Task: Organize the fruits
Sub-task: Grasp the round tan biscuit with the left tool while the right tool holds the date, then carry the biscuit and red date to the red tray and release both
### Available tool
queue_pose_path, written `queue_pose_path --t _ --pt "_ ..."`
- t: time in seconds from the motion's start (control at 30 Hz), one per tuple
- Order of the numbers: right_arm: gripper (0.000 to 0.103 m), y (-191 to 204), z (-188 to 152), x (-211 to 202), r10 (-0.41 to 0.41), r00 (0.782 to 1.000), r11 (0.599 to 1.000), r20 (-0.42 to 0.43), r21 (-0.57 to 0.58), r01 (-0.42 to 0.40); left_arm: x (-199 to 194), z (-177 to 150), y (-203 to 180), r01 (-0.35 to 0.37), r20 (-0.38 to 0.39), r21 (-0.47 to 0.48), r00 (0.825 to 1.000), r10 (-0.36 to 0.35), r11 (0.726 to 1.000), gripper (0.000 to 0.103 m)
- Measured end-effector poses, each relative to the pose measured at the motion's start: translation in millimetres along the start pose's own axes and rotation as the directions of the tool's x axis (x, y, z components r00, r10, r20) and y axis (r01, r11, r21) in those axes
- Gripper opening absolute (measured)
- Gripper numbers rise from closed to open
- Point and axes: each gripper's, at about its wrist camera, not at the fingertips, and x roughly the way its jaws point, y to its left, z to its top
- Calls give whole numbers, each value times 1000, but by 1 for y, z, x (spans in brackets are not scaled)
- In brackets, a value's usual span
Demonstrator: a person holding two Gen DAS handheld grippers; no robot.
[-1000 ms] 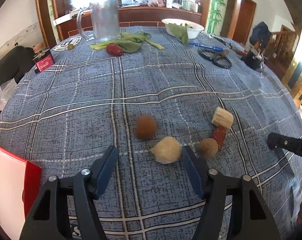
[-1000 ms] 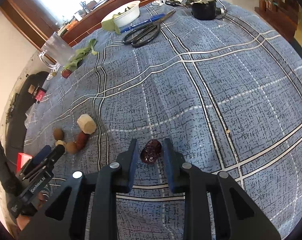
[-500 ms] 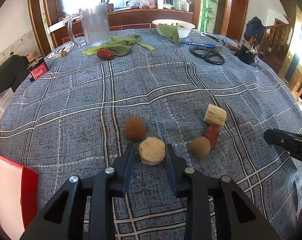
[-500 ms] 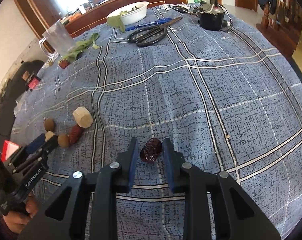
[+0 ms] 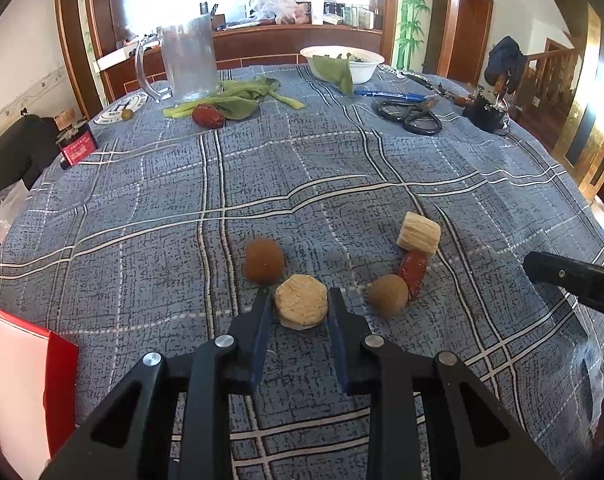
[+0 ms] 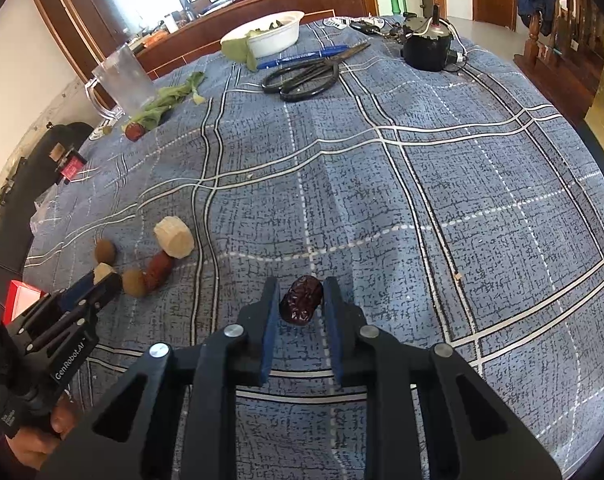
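Note:
My left gripper (image 5: 301, 300) is shut on a pale sugarcane piece (image 5: 301, 305), held just above the blue plaid cloth. Beside it lie a brown round fruit (image 5: 264, 261), a second brown fruit (image 5: 387, 294), a red date (image 5: 413, 271) and another sugarcane piece (image 5: 418, 233). My right gripper (image 6: 300, 300) is shut on a dark wrinkled date (image 6: 301, 299) over the cloth. The same group of fruits (image 6: 158, 256) lies to its left, next to the left gripper (image 6: 98, 280).
At the far side stand a glass mug (image 5: 188, 62), green leaves (image 5: 238, 98) with a red date (image 5: 208, 116), a white bowl (image 5: 361, 68), scissors (image 5: 411, 114), a blue pen (image 5: 389, 95) and a black device (image 5: 485, 114). A red box (image 5: 18, 376) lies at the near left.
My left gripper closed on the sugarcane piece and lifted it slightly. My right gripper has kept its hold on the dark date and risen and tilted a little.

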Motion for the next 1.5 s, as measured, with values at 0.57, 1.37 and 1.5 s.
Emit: queue_pose_path --t 0.57,1.37,1.5 --pt "24 36 -8 -49 198 944 980 265 -90 -180 -62 14 22 -45 203 -107 977 66 993 27" --pt "23 35 -11 -65 102 872 994 479 -79 -73 -115 12 75 -73 321 -277 933 164 958 27" --pt "24 76 -15 -76 133 880 984 455 -164 -64 -131 -12 107 -118 285 -320 934 214 940 27"
